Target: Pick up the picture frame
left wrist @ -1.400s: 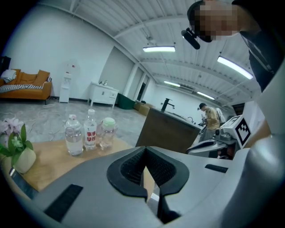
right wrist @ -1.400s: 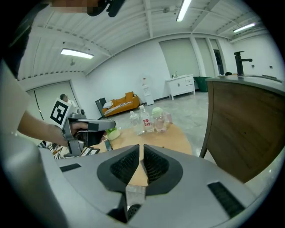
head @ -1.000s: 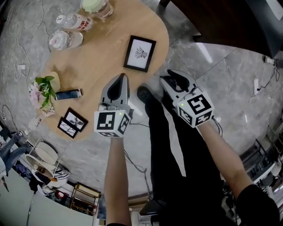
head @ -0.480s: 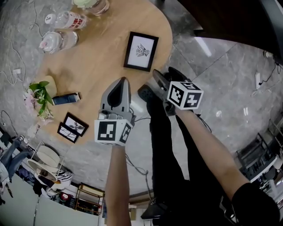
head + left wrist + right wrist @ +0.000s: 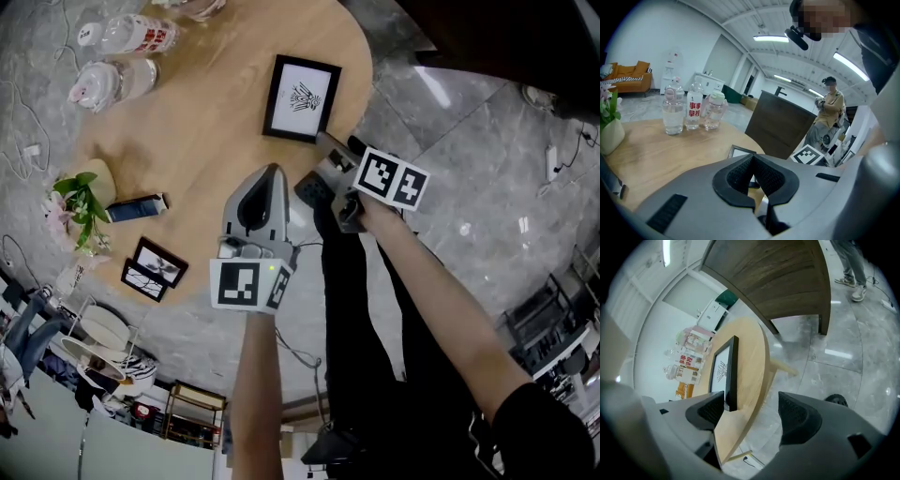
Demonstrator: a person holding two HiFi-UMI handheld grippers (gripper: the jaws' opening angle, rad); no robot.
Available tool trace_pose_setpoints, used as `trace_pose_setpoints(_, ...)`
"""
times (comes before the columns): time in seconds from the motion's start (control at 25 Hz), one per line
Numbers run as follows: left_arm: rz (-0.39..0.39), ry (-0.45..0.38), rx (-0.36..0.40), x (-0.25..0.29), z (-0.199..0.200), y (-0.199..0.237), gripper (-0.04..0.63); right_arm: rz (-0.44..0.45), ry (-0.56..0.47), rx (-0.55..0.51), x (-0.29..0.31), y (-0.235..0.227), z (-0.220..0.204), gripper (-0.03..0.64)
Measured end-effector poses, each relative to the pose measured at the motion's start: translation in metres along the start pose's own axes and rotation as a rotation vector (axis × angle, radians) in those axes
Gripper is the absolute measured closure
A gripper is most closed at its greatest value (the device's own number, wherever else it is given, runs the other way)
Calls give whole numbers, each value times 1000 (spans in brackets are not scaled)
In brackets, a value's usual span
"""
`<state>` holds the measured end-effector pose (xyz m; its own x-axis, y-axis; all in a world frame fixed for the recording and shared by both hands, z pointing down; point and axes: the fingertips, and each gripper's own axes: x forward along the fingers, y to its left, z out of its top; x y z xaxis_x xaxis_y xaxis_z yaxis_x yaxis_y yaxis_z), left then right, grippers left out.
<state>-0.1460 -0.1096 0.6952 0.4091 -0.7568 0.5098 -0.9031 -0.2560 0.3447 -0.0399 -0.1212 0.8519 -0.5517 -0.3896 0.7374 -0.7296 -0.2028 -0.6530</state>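
Your left gripper [image 5: 753,174] is clenched on nothing; your right gripper [image 5: 751,412] has just been opening, jaws now wide and gripping nothing. Just ahead of it the picture frame [image 5: 730,376] lies flat by the table [image 5: 206,141] edge, apparently untouched. It looks light, stiff and probably glass-fronted, so pinch the black border at its near edge.

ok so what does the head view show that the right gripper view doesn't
Head view only: the left gripper, the flowers and two small frames. Right gripper view only: the right gripper with jaws that have just been opening, nothing between them, and a person's shoes. Both: the picture frame, the bottles and the wooden table.
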Motion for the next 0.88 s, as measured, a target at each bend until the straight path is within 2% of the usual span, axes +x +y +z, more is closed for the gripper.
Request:
trace_pose_setpoints(0.24,-7,4,-21,2,-5,-7,592,33,-5,66,9,4,0,311)
trace_pose_setpoints(0.48,-15,-2,-63,7,-11,-18,592,38,15,79,20,9,0,313)
trace_pose_setpoints(0.88,-64,3,-41,8,-11,-47,592,58,34,97,-2,-12,-1,316)
